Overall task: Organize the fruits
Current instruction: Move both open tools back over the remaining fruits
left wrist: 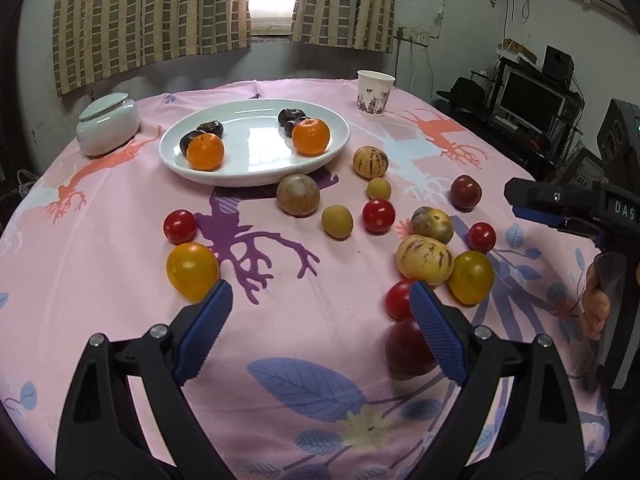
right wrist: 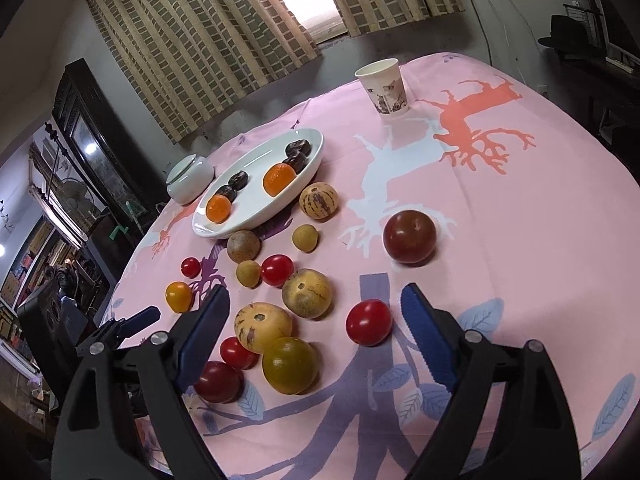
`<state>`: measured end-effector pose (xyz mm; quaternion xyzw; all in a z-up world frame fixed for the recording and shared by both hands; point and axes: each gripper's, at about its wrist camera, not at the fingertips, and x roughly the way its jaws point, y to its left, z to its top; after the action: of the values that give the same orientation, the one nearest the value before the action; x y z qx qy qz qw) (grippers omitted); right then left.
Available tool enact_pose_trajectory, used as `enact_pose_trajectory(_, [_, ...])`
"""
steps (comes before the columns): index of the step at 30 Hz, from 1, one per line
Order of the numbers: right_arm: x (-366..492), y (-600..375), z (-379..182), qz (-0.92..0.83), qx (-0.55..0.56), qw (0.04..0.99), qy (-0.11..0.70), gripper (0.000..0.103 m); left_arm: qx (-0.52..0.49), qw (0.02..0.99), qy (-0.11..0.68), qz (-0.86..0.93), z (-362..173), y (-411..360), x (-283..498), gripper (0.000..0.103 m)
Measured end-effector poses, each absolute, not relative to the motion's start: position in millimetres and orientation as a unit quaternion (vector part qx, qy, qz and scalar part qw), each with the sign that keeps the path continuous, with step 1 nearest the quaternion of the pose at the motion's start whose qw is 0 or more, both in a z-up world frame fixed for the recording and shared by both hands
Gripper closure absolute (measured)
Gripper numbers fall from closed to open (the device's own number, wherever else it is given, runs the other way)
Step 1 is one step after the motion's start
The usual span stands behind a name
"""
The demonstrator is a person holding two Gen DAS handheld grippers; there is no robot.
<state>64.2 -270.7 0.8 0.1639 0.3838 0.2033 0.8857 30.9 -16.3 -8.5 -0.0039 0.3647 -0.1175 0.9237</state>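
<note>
A white plate (left wrist: 256, 178) at the back of the pink tablecloth holds two oranges (left wrist: 206, 152) and several dark fruits (left wrist: 291, 117). Loose fruit lies in front of it. My left gripper (left wrist: 320, 292) is open over bare cloth, with a yellow tomato (left wrist: 192, 270) just outside its left finger and a red tomato (left wrist: 398, 300) and a dark plum (left wrist: 404, 350) behind its right finger. My right gripper (right wrist: 316, 296) is open above a striped yellow fruit (right wrist: 262, 326), a brownish fruit (right wrist: 306, 294), a red tomato (right wrist: 368, 322) and a yellow-green tomato (right wrist: 290, 364). No pad touches any of them.
A paper cup (left wrist: 374, 92) stands at the back right and a white lidded jar (left wrist: 108, 124) at the back left. A dark red plum (right wrist: 409, 236) lies apart on the right. Shelves with a monitor (left wrist: 532, 100) stand beyond the table's right edge.
</note>
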Motion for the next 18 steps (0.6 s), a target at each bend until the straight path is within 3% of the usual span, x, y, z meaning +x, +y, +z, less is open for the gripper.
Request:
enact_pose_trajectory(8, [60,-252,-4,0.205,0.111,0.895,0.38,0.015,-0.022,0.922,0.372,-0.108,-9,-9,34,0.01])
enact_pose_trajectory(11, [58,-247,-5,0.203,0.092,0.902,0.37,0.008,-0.035,0.919,0.379,-0.105,-10,-5,36,0.01])
enact_pose_trajectory(18, [53,-238,-7,0.206,0.066,0.91,0.354,0.008,-0.035,0.92,0.378,-0.095,-9,-4,35,0.01])
